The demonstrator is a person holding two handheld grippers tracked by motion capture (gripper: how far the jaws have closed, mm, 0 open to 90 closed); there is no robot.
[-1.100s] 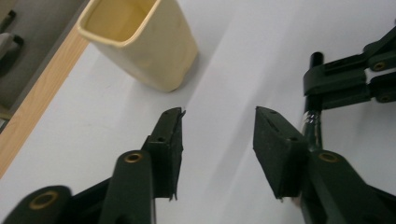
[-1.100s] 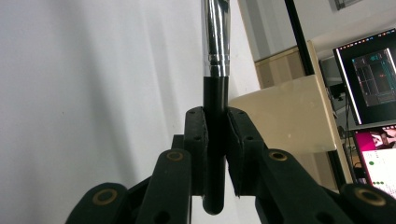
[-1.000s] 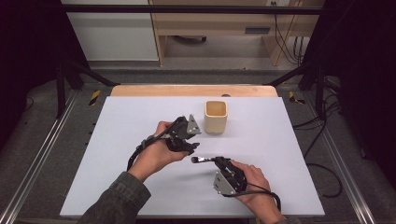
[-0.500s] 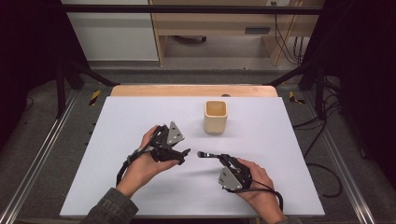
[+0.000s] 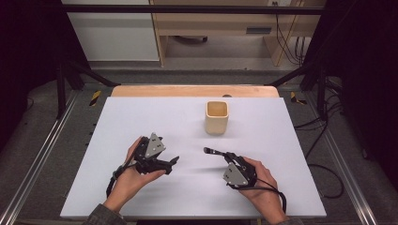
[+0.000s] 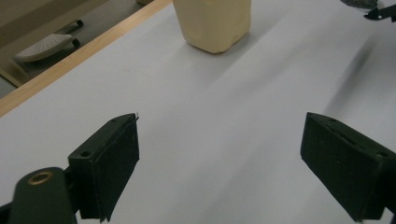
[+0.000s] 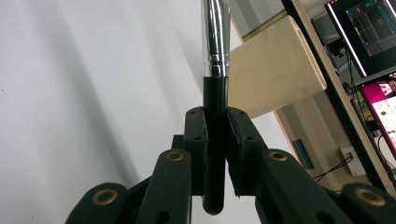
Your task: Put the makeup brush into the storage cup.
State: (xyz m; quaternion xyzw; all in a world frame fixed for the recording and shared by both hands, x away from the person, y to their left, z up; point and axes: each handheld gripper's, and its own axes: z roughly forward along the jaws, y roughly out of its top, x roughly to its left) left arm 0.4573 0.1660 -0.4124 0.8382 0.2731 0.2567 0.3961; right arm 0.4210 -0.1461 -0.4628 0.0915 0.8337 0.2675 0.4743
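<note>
Black hand-held gripper point(image 5: 174, 161) — grey triangular plate, brass rivets, black cable.

One camera looked down from above the surface point(image 5: 141, 117); two rode low and close, all sharing the cup point(image 5: 217, 117).

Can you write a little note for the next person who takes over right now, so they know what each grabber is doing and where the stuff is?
Left gripper: empty; its jaws have just been opening and stand wide over bare table.
Right gripper: shut on the black handle of a makeup brush, which has a shiny metal collar.
Cream cup: upright on the table beyond both grippers, with nothing seen inside it.
Done: the brush sits in the right gripper alone.
Left: probably to put the brush in the cup.
</note>
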